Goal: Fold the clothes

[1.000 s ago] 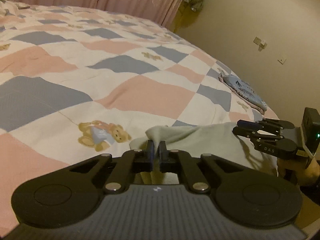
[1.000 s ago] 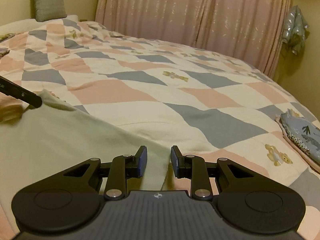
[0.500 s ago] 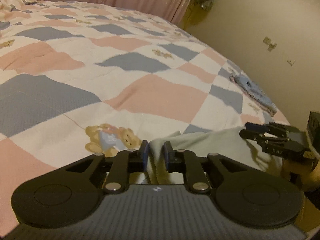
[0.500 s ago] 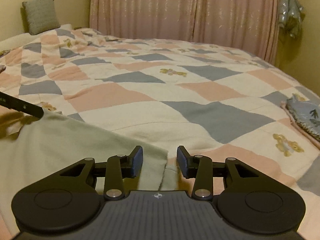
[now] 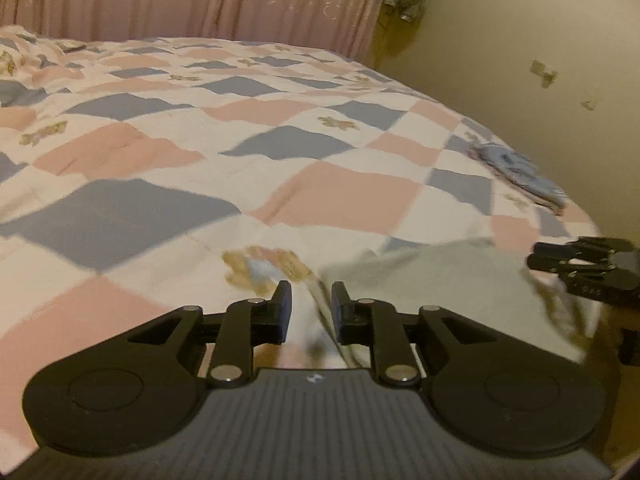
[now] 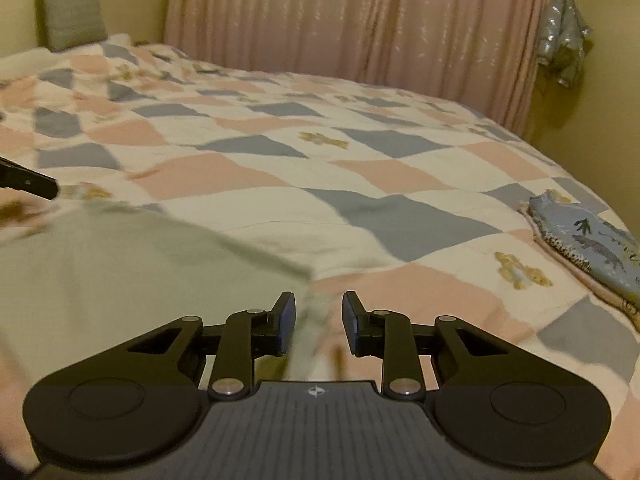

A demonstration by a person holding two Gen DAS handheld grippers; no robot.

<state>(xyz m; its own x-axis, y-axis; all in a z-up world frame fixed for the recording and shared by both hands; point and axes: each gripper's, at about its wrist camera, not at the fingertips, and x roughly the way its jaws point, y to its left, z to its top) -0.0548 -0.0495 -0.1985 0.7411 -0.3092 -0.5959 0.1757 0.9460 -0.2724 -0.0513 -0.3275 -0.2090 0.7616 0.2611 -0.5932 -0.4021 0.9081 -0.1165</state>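
Pale green garment of soft cloth (image 6: 132,272), spread flat on the near edge of a bed under a patchwork quilt of pink, grey-blue and cream squares with teddy-bear motifs (image 5: 340,196). One corner of garment blurred between the fingers of the left black two-finger tool (image 5: 311,312); jaws spread, no pinch on the cloth. Opposite corner likewise blurred at the right black two-finger tool (image 6: 318,322); jaws spread, cloth edge loose in the gap. Right tool also seen at the far right of the left wrist view (image 5: 592,272), just beside the garment's edge. Left tool's tip seen at the left margin of the right wrist view (image 6: 28,180), near the garment's far corner. Folded blue patterned garment over a pink layer (image 6: 592,248), well apart at the quilt's right side. Pink pleated curtain (image 6: 352,20) behind the bed. Grey-green square cushion (image 6: 72,14) against the yellow wall at the head end.
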